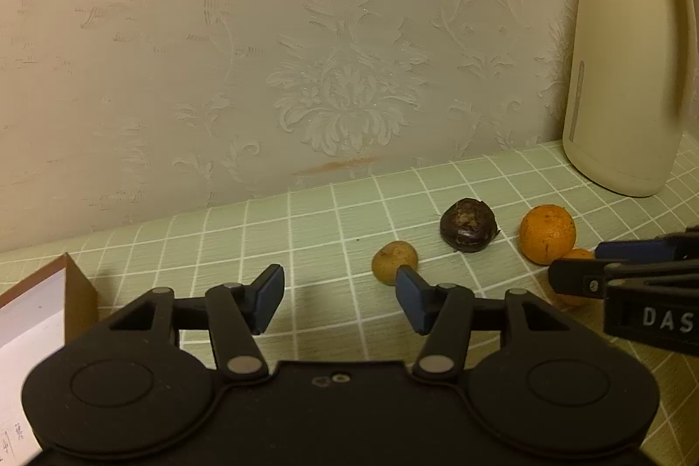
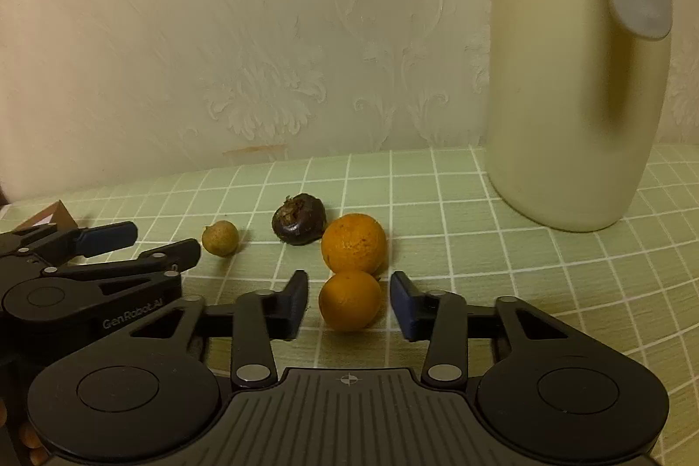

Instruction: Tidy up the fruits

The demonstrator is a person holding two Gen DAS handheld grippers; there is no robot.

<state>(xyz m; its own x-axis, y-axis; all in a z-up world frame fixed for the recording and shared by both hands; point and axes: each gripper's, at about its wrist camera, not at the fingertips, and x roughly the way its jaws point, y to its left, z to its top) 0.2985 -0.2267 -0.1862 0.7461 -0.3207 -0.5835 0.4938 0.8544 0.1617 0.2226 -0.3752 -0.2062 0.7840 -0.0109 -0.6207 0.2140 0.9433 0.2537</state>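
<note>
Several fruits lie on the green checked tablecloth [image 2: 480,269]. A small orange [image 2: 349,300] sits between the open fingers of my right gripper [image 2: 347,304], with gaps on both sides. A larger orange [image 2: 354,243] touches it behind. A dark brown fruit [image 2: 299,219] and a small yellow-brown fruit [image 2: 220,238] lie to the left. In the left wrist view my left gripper [image 1: 338,298] is open and empty, the yellow-brown fruit [image 1: 393,260] just beyond its right finger, the dark fruit [image 1: 467,223] and larger orange [image 1: 546,232] farther right.
A tall cream thermos jug [image 2: 576,73] stands at the back right, near the wallpapered wall [image 1: 306,51]. A brown cardboard box [image 1: 39,313] with a white inside stands at the left. The left gripper [image 2: 131,243] shows at the left of the right wrist view.
</note>
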